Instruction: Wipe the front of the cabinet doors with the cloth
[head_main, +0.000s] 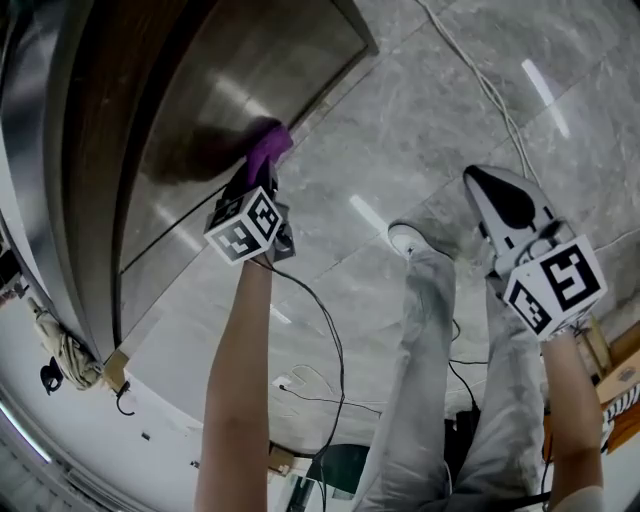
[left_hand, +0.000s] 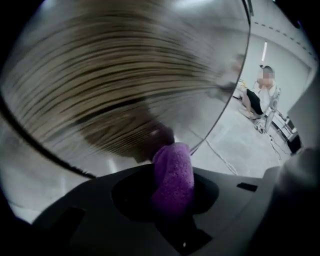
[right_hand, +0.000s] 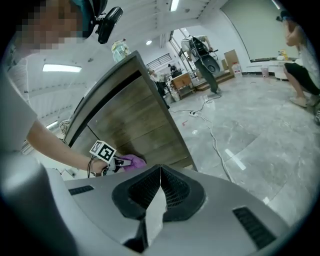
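In the head view, at the left, your left gripper (head_main: 258, 172) reaches to the cabinet door (head_main: 190, 100) and is clenched on a purple cloth (head_main: 270, 145). The cloth lies against the shiny front of the door, low on the panel and near its bottom edge. A dark reflection shows on the surface just beside it. Your right gripper (head_main: 490, 190) hangs at the right, well apart from the door, over the grey marble floor (head_main: 400, 100). Your trouser legs (head_main: 430, 380) and one white shoe (head_main: 405, 238) are between the two grippers. A pale cable (head_main: 480, 80) runs across the floor beyond them.

In the left gripper view, the two jaws are pressed on the cloth, which stands up between them as a thick folded roll. Its upper end touches the door, where it meets its own dark reflection on the wood grain. Past the edge of the door, a person (left_hand: 260, 95) sits low on the floor, far away.

In the right gripper view, the jaws are closed together and nothing is between them. Beyond them you see the left gripper with the purple cloth at the wooden front of the cabinet, low on the door. The cable lies on the floor at the right of the cabinet.
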